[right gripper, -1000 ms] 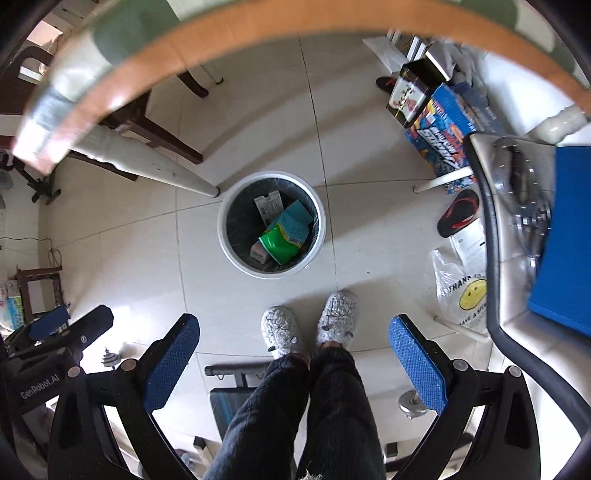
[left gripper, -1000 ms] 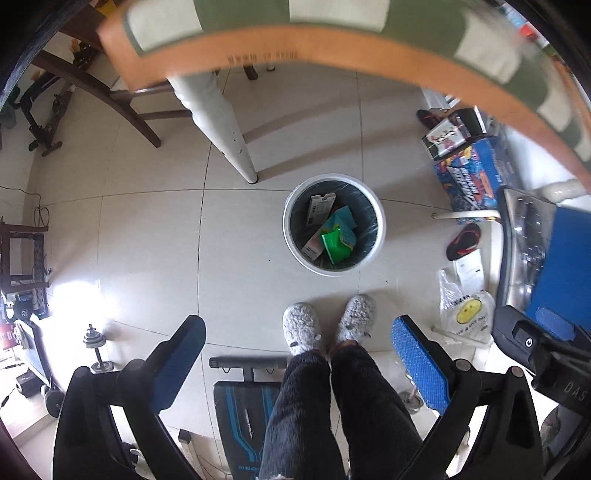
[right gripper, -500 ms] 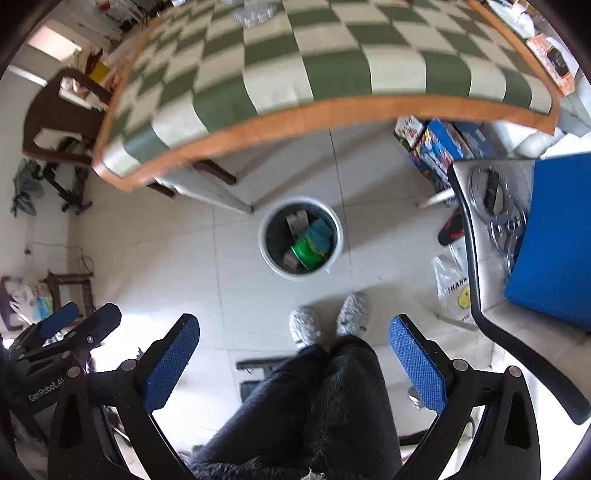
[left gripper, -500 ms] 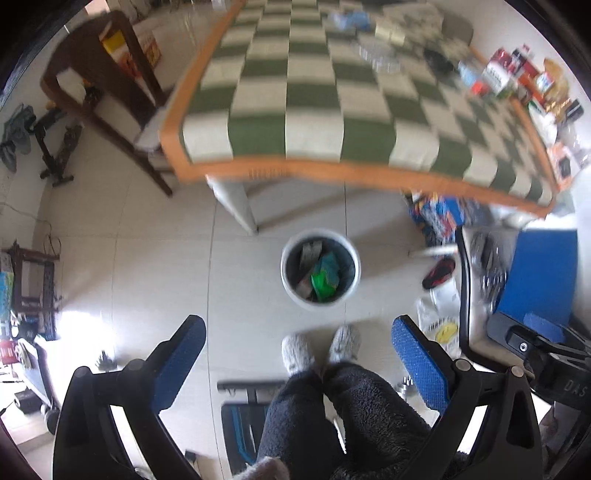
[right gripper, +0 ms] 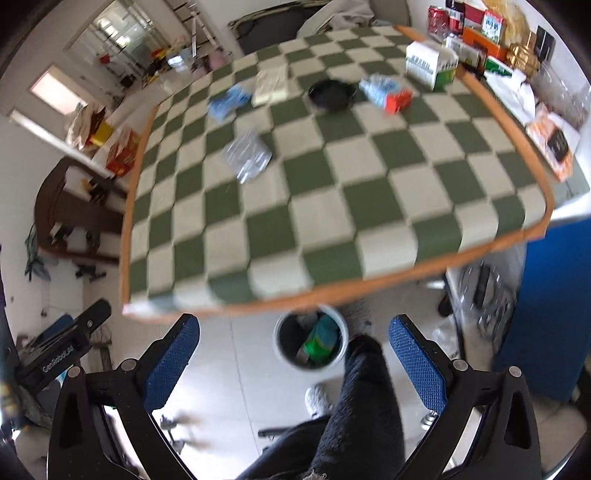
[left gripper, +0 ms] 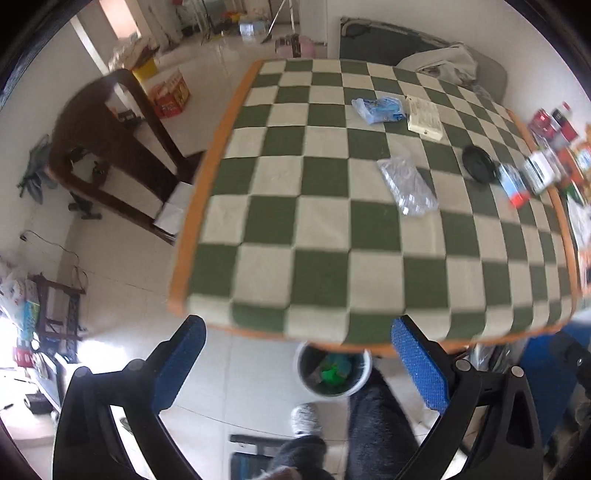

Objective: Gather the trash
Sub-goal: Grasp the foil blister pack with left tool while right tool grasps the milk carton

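Observation:
A white trash bin (left gripper: 332, 373) with green and teal trash inside stands on the floor under the table's near edge; it also shows in the right wrist view (right gripper: 310, 345). On the green-checked table (left gripper: 332, 229) lie a clear plastic bag (left gripper: 406, 184), a blue wrapper (left gripper: 376, 109), a white packet (left gripper: 424, 118) and a black lid (left gripper: 478, 162). In the right wrist view the clear bag (right gripper: 247, 155), blue wrapper (right gripper: 227, 101) and a red-and-blue packet (right gripper: 388, 94) show. My left gripper (left gripper: 295, 365) and right gripper (right gripper: 291, 362) are both open and empty, above the floor, short of the table.
A dark wooden chair (left gripper: 107, 147) stands left of the table. A blue chair (right gripper: 546, 302) is at the right. Boxes and cans (right gripper: 480, 33) crowd the table's far right. The person's legs (right gripper: 362, 406) are below, next to the bin.
Both grippers have tilted up from looking straight down at the bin to looking across the tabletop. The bin has slid low in both views. Both stay open.

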### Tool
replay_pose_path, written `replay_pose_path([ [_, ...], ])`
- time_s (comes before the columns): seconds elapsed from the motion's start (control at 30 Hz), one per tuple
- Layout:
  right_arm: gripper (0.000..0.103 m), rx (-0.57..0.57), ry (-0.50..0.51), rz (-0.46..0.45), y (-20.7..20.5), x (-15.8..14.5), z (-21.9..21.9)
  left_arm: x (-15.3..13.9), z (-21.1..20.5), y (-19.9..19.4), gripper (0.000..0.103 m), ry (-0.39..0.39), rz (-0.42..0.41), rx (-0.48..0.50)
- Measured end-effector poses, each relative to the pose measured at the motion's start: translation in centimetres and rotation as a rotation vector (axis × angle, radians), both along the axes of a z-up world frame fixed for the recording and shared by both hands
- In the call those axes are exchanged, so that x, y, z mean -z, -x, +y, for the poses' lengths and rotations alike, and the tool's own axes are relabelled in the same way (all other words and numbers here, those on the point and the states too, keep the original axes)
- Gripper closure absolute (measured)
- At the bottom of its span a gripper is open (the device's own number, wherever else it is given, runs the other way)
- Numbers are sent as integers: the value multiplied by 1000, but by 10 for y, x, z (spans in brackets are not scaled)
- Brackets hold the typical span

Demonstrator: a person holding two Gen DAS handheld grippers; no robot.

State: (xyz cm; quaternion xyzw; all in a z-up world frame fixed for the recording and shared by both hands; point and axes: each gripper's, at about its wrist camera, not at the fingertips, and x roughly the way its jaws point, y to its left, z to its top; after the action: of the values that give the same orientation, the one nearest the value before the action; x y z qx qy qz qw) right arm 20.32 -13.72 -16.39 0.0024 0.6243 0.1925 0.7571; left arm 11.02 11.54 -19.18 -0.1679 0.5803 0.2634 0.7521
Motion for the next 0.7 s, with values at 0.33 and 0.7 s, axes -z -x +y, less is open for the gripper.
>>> replay_pose_path([
  [0.33,0,48,135,51,-227,56,-2,96,28,-187,1,295,134,-129],
  [0.7,0,14,238,116,-370,142,8,158,25,-257,40,286,240,-109],
])
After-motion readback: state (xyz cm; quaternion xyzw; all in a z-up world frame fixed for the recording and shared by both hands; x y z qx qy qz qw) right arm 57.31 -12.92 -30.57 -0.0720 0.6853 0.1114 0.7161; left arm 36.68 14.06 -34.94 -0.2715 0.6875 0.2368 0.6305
